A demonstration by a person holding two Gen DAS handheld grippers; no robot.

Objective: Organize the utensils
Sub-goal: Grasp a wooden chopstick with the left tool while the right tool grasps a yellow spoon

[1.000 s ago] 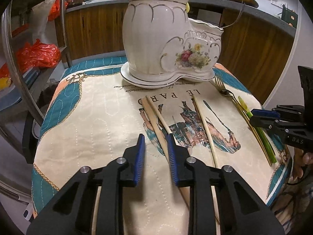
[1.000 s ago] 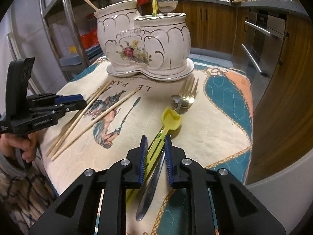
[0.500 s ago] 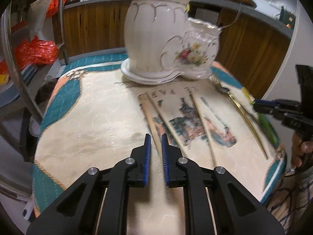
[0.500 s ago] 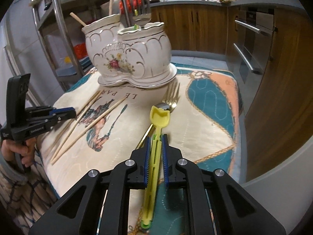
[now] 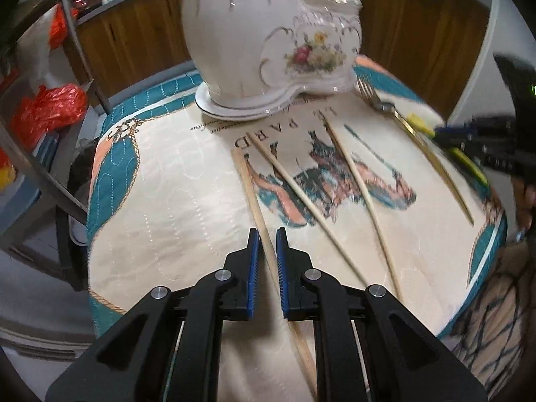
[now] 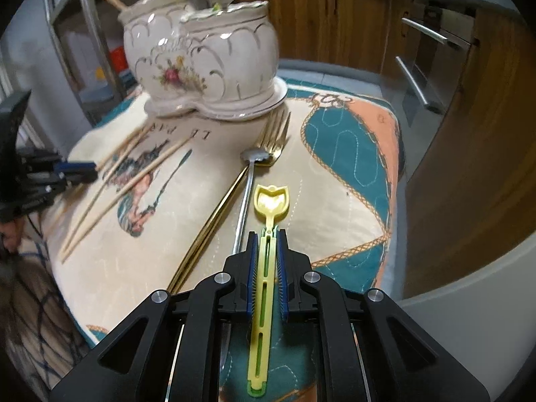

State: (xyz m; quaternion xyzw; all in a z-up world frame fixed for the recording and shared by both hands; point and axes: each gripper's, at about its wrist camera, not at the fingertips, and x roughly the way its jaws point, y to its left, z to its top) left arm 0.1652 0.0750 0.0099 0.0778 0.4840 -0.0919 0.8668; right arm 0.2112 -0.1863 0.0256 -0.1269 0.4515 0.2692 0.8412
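Note:
My left gripper (image 5: 266, 234) is shut on a wooden chopstick (image 5: 249, 187) near the table's front edge. Two more chopsticks (image 5: 301, 194) lie to its right. My right gripper (image 6: 266, 236) is shut on the handle of a yellow-green plastic spoon (image 6: 270, 201), held above the cloth. A gold fork (image 6: 231, 187) and a silver spoon (image 6: 246, 197) lie left of it. The white floral ceramic utensil holder (image 6: 204, 63) stands at the far side, also in the left wrist view (image 5: 268, 33), with utensils inside.
A printed quilted cloth (image 5: 160, 184) covers the small table. A metal rack (image 5: 30, 154) with red bags stands at left. Wooden cabinets (image 6: 335, 30) and an oven (image 6: 432, 67) lie behind and to the right.
My left gripper closed and moved onto the leftmost chopstick. My right gripper closed on the yellow-green spoon and lifted it off the cloth.

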